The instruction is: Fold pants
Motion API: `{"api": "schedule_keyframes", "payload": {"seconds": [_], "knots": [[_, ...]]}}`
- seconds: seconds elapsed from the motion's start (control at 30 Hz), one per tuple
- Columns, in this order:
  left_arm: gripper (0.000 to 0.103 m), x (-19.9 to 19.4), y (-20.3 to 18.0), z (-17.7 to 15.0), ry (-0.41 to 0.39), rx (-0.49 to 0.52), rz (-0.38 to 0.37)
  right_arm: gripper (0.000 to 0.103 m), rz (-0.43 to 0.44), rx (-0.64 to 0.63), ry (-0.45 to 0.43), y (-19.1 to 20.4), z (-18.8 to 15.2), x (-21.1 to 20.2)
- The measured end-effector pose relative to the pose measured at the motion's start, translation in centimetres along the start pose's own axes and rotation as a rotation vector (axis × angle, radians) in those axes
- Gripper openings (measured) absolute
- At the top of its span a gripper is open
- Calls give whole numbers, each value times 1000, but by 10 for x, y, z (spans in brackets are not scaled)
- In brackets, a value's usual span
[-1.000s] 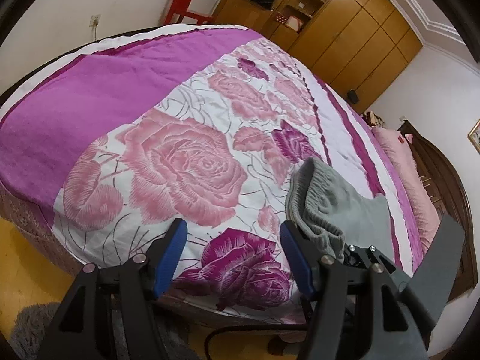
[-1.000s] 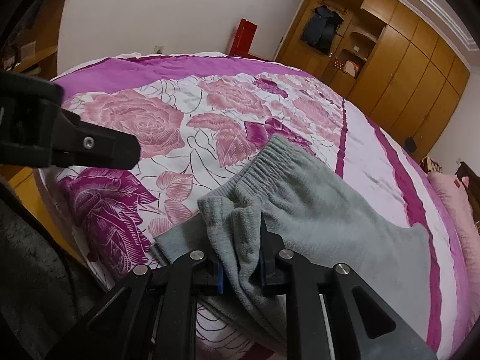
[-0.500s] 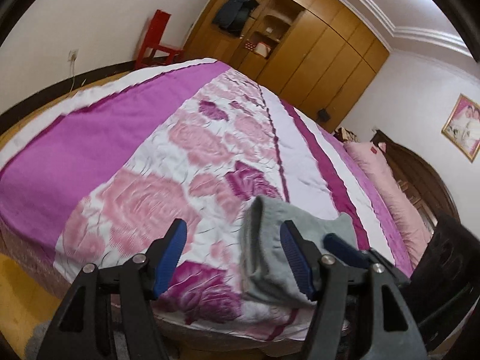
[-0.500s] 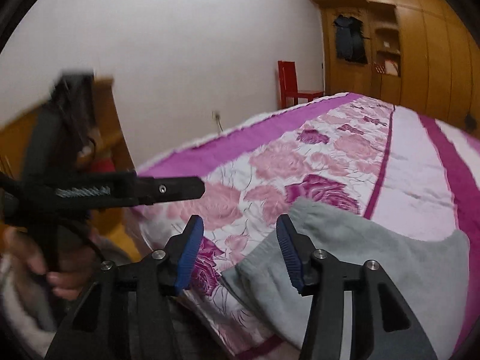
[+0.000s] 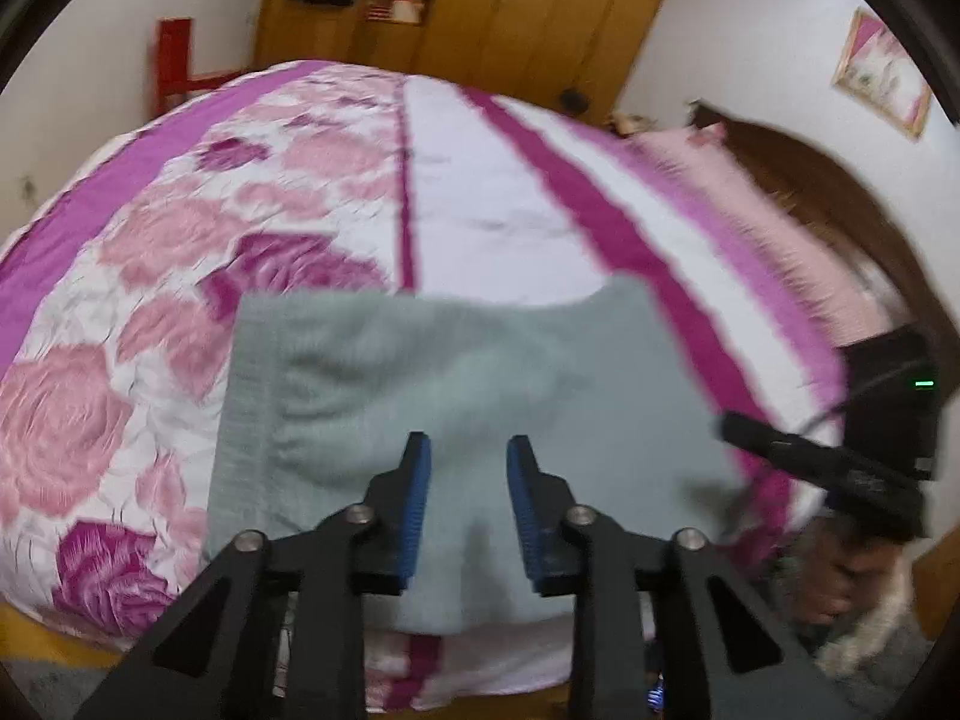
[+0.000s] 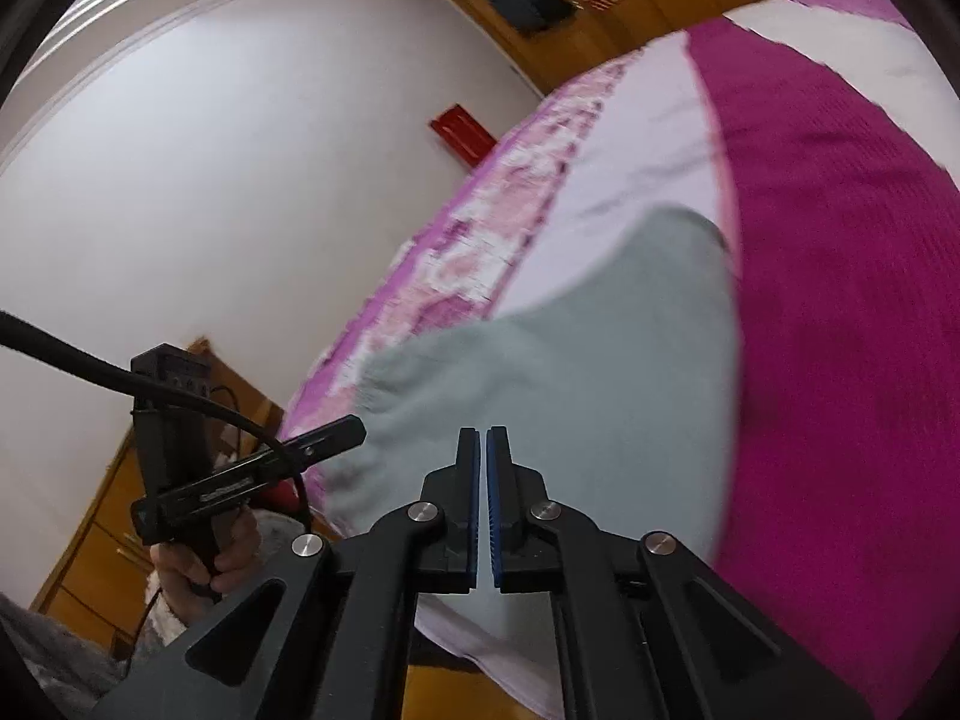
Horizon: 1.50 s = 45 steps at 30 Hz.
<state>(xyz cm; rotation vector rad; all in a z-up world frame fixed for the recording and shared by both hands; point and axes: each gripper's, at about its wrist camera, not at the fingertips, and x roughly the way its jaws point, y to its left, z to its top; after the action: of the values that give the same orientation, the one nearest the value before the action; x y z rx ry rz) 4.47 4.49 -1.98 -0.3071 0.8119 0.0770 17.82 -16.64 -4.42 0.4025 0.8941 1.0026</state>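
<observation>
Since the waistband was let go, the grey pants are being left folded on the bed; left gripper is being held partly open, empty, right gripper nearly closed on nothing.

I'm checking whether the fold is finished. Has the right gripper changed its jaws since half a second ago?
Yes. The right gripper, then open beside the grey pants, now has its jaws shut with nothing between them, over the pants on the bed.
</observation>
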Motion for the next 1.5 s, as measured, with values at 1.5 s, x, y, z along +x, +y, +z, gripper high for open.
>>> {"api": "schedule_keyframes", "payload": {"seconds": [1.5], "knots": [[22,31,27,43,34,-20,72,0,27,54,136,-93,70,47]]}}
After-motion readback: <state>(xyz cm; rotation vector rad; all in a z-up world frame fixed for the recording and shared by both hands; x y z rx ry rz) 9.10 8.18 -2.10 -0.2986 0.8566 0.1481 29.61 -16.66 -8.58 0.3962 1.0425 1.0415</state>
